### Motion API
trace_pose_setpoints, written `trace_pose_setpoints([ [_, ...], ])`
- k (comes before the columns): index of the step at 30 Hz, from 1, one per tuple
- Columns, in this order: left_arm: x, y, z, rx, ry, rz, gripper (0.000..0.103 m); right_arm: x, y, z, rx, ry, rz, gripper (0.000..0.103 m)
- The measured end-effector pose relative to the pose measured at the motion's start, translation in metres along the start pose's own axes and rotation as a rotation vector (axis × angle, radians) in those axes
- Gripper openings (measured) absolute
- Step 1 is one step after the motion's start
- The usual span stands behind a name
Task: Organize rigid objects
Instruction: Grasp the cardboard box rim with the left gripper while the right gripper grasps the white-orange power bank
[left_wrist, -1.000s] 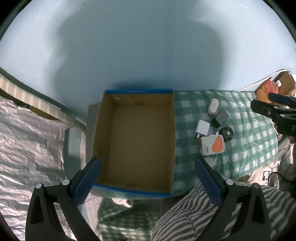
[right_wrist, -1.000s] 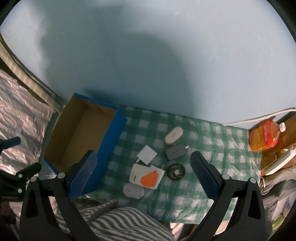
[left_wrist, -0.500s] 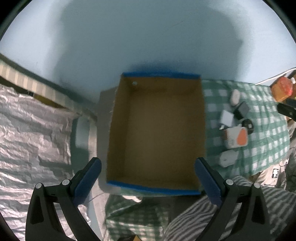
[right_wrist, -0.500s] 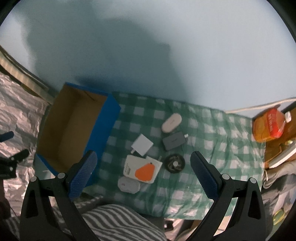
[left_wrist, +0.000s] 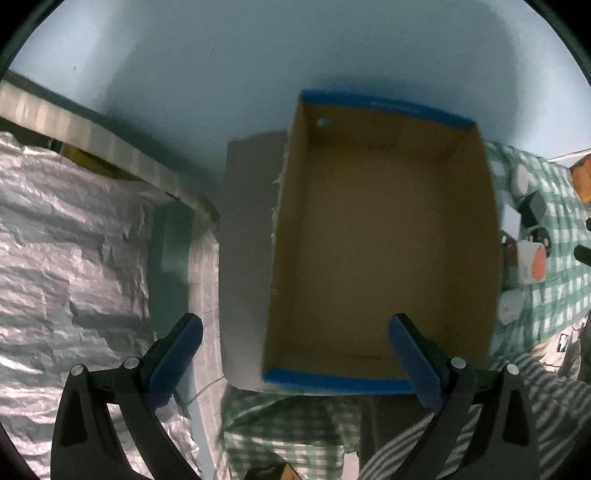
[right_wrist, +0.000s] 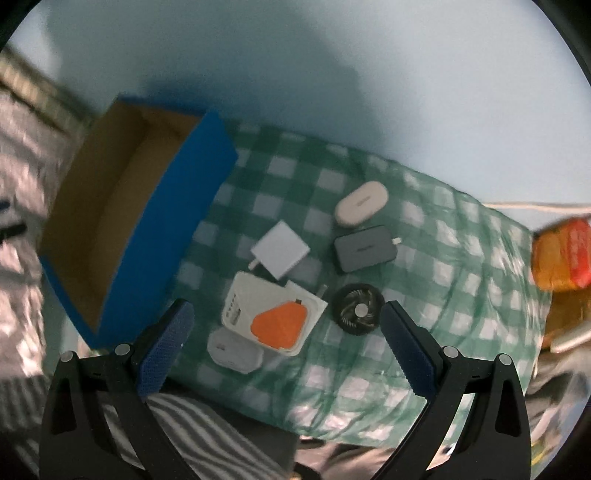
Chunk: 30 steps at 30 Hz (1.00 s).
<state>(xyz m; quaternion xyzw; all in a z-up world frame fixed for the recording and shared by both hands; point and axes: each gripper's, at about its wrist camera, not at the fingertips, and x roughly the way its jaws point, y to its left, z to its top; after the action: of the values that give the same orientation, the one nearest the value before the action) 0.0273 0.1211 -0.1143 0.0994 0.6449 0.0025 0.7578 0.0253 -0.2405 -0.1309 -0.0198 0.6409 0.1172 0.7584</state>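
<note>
A blue cardboard box (left_wrist: 369, 384) (right_wrist: 184, 184) stands open with nothing inside, at the left end of a green checked cloth (right_wrist: 443, 295). On the cloth lie a white and orange packet (right_wrist: 273, 317) (left_wrist: 532, 262), a white square charger (right_wrist: 281, 250), a dark grey charger (right_wrist: 364, 248), a white oval case (right_wrist: 361, 203), a black round fan (right_wrist: 357, 309) and a white plug (right_wrist: 234, 350). My left gripper (left_wrist: 295, 354) hangs open over the box's near left corner. My right gripper (right_wrist: 284, 350) is open above the packet and plug, holding nothing.
A pale blue wall (left_wrist: 258, 74) rises behind the box. Crinkled silver foil (left_wrist: 66, 258) lies at left. An orange bottle (right_wrist: 565, 254) stands past the cloth's right end. A striped sleeve (right_wrist: 184, 435) shows at the bottom of both views.
My left gripper has moved left and closer, so the box shifts right and grows. My right gripper has come down nearer the small objects, which now lie between its fingers in view.
</note>
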Motion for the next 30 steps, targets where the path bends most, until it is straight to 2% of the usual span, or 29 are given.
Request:
trace_pose_setpoints([
  [11,0.062,0.027,-0.008,-0.008,0.088,0.023,0.101,0.047,0.014,-0.014,-0.166,0.019,0.011,0.101],
  [13,0.076,0.033,-0.010,-0.018,0.126,0.026,0.101,0.055,0.018,-0.016,-0.205,0.029,0.010,0.101],
  [16,0.092,0.037,-0.013,-0.033,0.160,0.000,0.099,0.066,0.022,-0.020,-0.276,0.051,-0.020,0.101],
  [20,0.107,0.037,-0.020,-0.052,0.212,-0.024,0.078,0.073,0.030,-0.026,-0.378,0.063,-0.031,0.101],
  [22,0.116,0.036,-0.024,-0.072,0.251,-0.039,0.058,0.076,0.035,-0.029,-0.434,0.075,-0.036,0.101],
  [27,0.130,0.031,-0.037,-0.099,0.317,-0.090,0.024,0.087,0.044,-0.034,-0.546,0.108,-0.054,0.101],
  [30,0.132,0.025,-0.042,-0.083,0.326,-0.096,0.022,0.094,0.048,-0.034,-0.592,0.119,-0.064,0.101],
])
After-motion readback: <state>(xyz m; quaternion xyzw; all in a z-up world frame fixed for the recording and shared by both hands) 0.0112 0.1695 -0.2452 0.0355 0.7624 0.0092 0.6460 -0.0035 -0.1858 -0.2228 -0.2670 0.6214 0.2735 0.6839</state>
